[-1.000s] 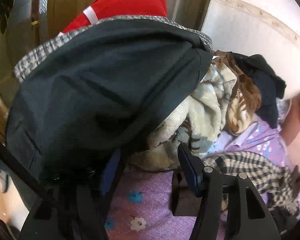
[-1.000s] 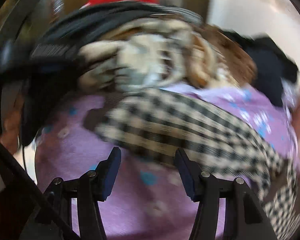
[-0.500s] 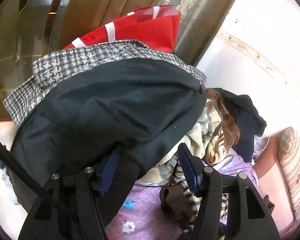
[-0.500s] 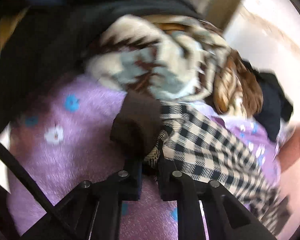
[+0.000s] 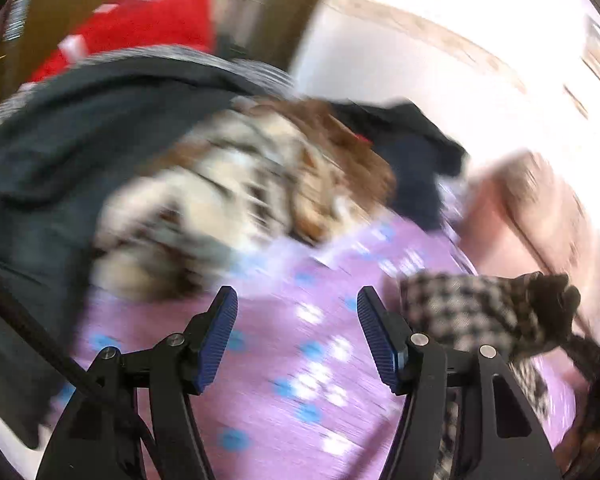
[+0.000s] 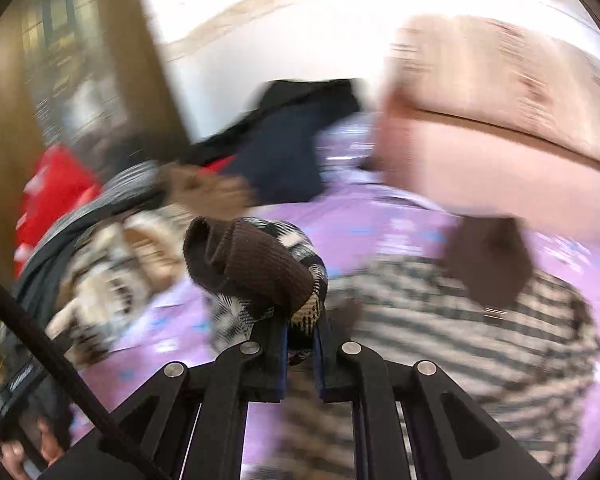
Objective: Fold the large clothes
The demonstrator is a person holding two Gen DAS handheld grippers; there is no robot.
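Covering the bed is a purple fleece blanket (image 5: 300, 360) printed with small blue and white flowers, and it serves as the landmark for everything else. On the blanket's far left side lies a heap of clothes: a dark grey garment (image 5: 80, 160), a cream and brown patterned fleece (image 5: 220, 208) just beside it, and a navy garment (image 5: 416, 164) further back. A red item (image 5: 140, 28) sits behind the heap, against brown wooden panelling (image 6: 4, 100). Beyond the blanket's far edge rises a pale wall (image 5: 440, 80), and to the blanket's right is a pinkish cushion or headboard (image 6: 480, 128); blur hides which.

The left tongs (image 5: 296, 336) hover above the blanket with their blue pads spread wide, nothing between them. The right tongs (image 6: 300, 344) are clamped on the checked shirt (image 6: 460, 320) at its brown knitted cuff (image 6: 252, 264), which bunches up over the fingertips. The rest of the shirt trails across the blanket's right half, a second brown cuff (image 6: 492, 260) lying on it.
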